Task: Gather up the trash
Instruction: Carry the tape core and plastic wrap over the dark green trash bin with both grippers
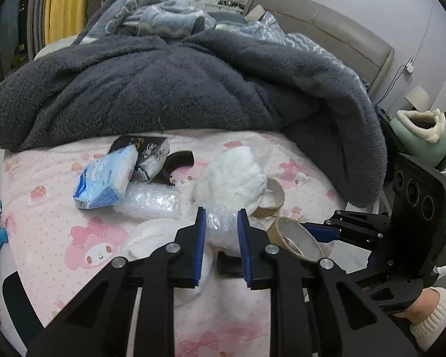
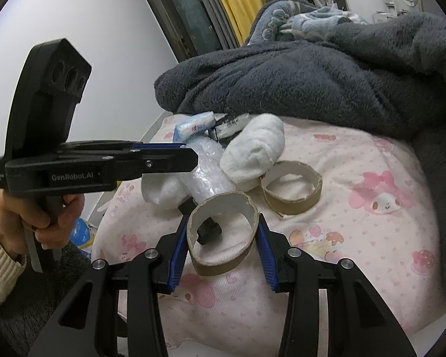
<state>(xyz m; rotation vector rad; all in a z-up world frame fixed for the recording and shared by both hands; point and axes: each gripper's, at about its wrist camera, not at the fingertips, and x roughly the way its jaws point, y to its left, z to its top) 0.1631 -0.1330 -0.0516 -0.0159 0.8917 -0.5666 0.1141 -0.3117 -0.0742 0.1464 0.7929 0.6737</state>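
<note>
Trash lies on a pink cartoon-print bedsheet (image 1: 59, 217). My left gripper (image 1: 221, 217) has its jaws on both sides of a clear bubble-wrap wad (image 1: 223, 226), which also shows in the right wrist view (image 2: 206, 175). My right gripper (image 2: 223, 229) has its blue pads pressed on both sides of a cardboard tape ring (image 2: 223, 238), squeezing it oval. A second cardboard ring (image 2: 291, 190) lies just beyond. A white fluffy wad (image 2: 252, 151), a blue tissue pack (image 1: 105, 178) and a black-and-white packet (image 1: 151, 151) lie further back.
A dark grey fleece blanket (image 1: 178, 89) is heaped behind the trash, with a blue patterned blanket (image 1: 154, 15) beyond. A mint slipper (image 1: 419, 131) sits off the bed to the right. The bed's left edge drops near a window (image 2: 187, 9).
</note>
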